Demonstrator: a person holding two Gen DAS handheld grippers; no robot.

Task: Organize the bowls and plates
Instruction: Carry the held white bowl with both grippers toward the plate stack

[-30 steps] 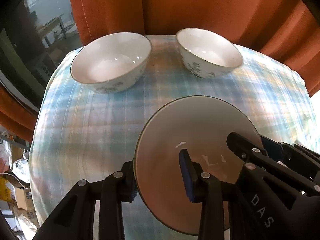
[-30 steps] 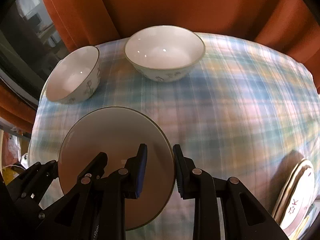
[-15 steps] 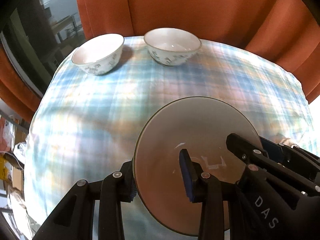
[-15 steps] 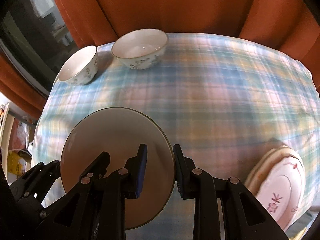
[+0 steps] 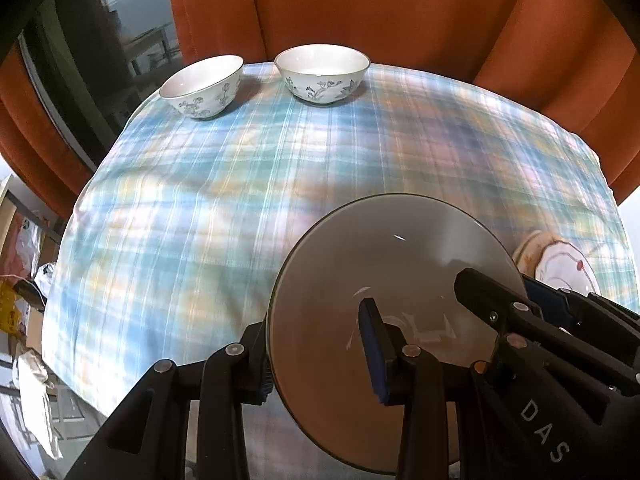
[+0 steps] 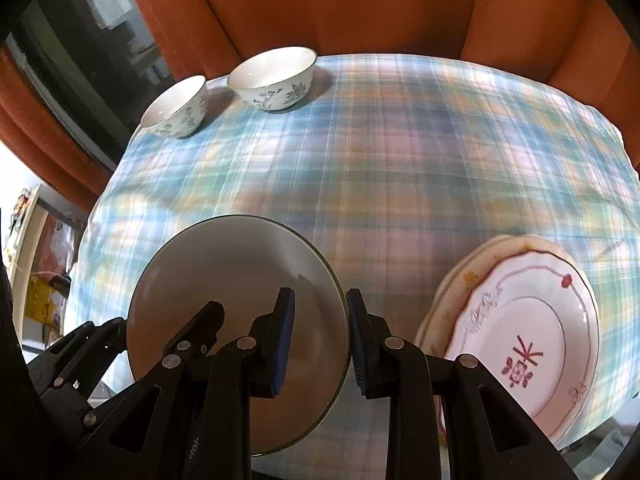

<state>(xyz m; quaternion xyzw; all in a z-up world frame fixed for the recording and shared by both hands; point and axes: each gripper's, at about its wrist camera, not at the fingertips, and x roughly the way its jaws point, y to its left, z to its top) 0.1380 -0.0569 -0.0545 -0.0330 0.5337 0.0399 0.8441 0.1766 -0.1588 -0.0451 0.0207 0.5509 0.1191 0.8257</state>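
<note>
A plain pale plate [image 5: 392, 264] hangs above the table, carried between both grippers. My left gripper [image 5: 316, 356] is shut on its left rim, one pad under the edge and one on the plate's face. My right gripper [image 6: 320, 340] is shut on the right rim of the same plate [image 6: 236, 280]. Two white bowls with blue flower prints [image 5: 202, 88] [image 5: 322, 74] stand side by side at the table's far left corner. A stack of scalloped plates [image 6: 520, 328], the top one bearing red marks, lies at the near right, just right of my right gripper.
A blue plaid tablecloth [image 6: 400, 160] covers the table. Orange curtains [image 5: 360, 8] hang close behind it, with a dark window at the far left. Bags and clutter [image 5: 28, 312] lie on the floor past the table's left edge.
Both grippers carried the plate back and to the right, away from the bowls, which now look small and far left. The stack of scalloped plates has come into view at the right.
</note>
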